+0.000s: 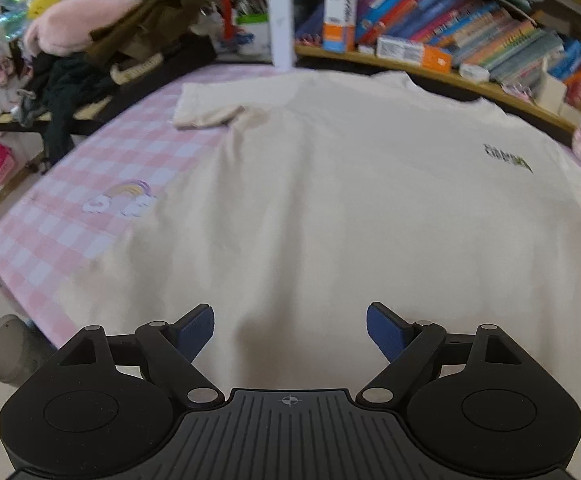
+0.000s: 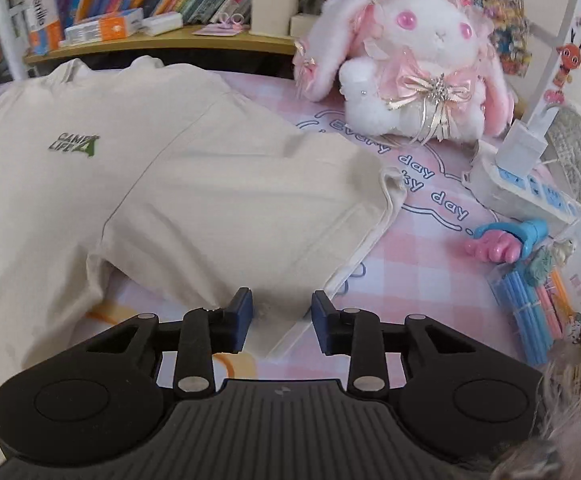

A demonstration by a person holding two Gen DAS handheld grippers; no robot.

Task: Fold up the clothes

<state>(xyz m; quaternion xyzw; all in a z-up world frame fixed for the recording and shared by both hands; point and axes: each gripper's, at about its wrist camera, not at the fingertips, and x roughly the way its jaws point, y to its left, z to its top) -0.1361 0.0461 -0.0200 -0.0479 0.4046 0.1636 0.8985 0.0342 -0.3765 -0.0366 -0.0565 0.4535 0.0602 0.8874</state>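
Lying spread face-up across a pink checked bed (image 1: 70, 216), a cream T-shirt (image 1: 330, 200) is waiting to be folded, its body smoothed flat, presumably so the folds will run straight. The collar is pointing toward a crowded bookshelf (image 1: 470, 40) at the far side, and a small green chest logo (image 2: 75, 145) is showing. One short sleeve (image 2: 250, 200) is lying out flat toward the right edge of the bed, while the other sleeve (image 1: 206, 108) is sitting partly bunched at the far left.

The left gripper (image 1: 290, 330) is hanging over the shirt's lower hem area, its blue pads (image 1: 196, 330) standing wide apart and grasping nothing. The right gripper (image 2: 281, 320) is poised at the near edge of the right sleeve, its jaws parted with the cloth's edge lying between them but not pinched. Judging by that placement, a sleeve fold toward the middle looks like the step in hand, and no fold appears made yet.

A white and pink plush rabbit (image 2: 410, 64) is sitting just beyond the sleeve, with a power strip (image 2: 530, 184) and a bundle of coloured straws (image 2: 530, 308) crowding the bed's right side, close enough that a swung sleeve could brush them.
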